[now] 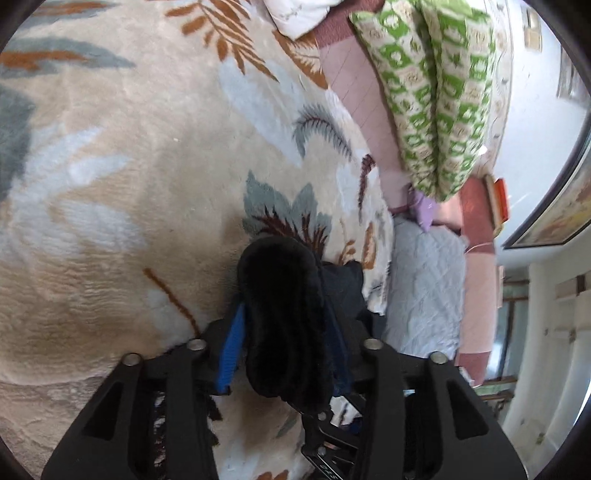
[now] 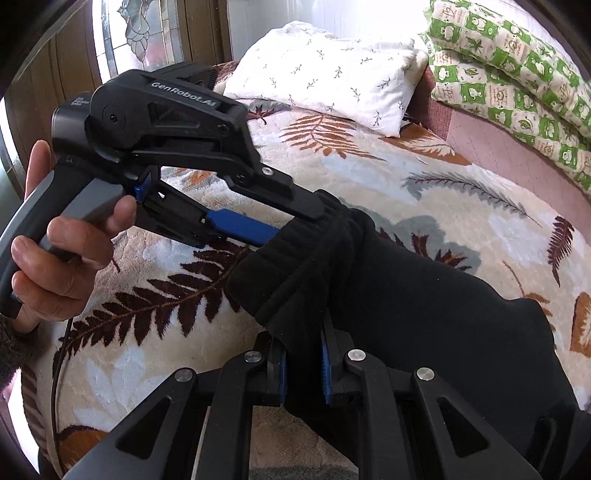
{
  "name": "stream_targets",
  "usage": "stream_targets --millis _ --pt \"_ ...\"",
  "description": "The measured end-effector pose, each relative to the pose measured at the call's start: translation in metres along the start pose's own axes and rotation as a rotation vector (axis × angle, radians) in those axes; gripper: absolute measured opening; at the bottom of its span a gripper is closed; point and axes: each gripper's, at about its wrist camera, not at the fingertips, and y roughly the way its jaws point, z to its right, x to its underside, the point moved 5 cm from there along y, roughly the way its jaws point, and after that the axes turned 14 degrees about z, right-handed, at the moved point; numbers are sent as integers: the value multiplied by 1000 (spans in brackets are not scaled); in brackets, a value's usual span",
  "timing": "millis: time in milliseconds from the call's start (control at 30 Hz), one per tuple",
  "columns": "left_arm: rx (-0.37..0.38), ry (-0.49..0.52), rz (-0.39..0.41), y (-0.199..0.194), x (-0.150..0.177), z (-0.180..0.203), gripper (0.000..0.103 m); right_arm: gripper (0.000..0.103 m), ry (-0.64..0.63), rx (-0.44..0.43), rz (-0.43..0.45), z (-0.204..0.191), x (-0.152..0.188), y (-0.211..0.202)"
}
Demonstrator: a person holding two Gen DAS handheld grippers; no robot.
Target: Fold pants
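Both tongs hold black pants (image 2: 424,295) above a leaf-patterned blanket (image 2: 369,173). The right gripper (image 2: 303,369) pinches the fabric tightly, probably anchoring a fold. The left gripper (image 1: 284,332) sits loosely around the bunched cuff, half open.

pants (image 2: 424,295) on blanket (image 2: 369,177) | between both claws – pillows (image 2: 321,70) behind, at bed's head

Soft daylight, window (image 2: 136,33) glare; left view motion-blurred; fisheye edges bent, corners black.
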Motion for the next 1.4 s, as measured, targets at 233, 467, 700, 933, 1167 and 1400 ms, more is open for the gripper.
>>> stream_targets --millis 233,467,700,933,1167,1400 --pt "-64 5 27 15 1 11 24 17 -31 23 -11 -3 0 8" --pt "-43 -41 68 2 10 30 17 12 79 -24 21 11 -5 -6" --pt "-44 26 75 -4 34 101 17 12 202 -55 125 33 -14 -64" --pt "-90 168 23 46 82 185 17 12 376 -53 202 88 3 -131" --pt "-159 226 -74 116 133 221 17 12 566 -54 224 152 55 -175" --pt "-265 297 -136 179 165 240 18 13 779 -76 245 209 106 -196"
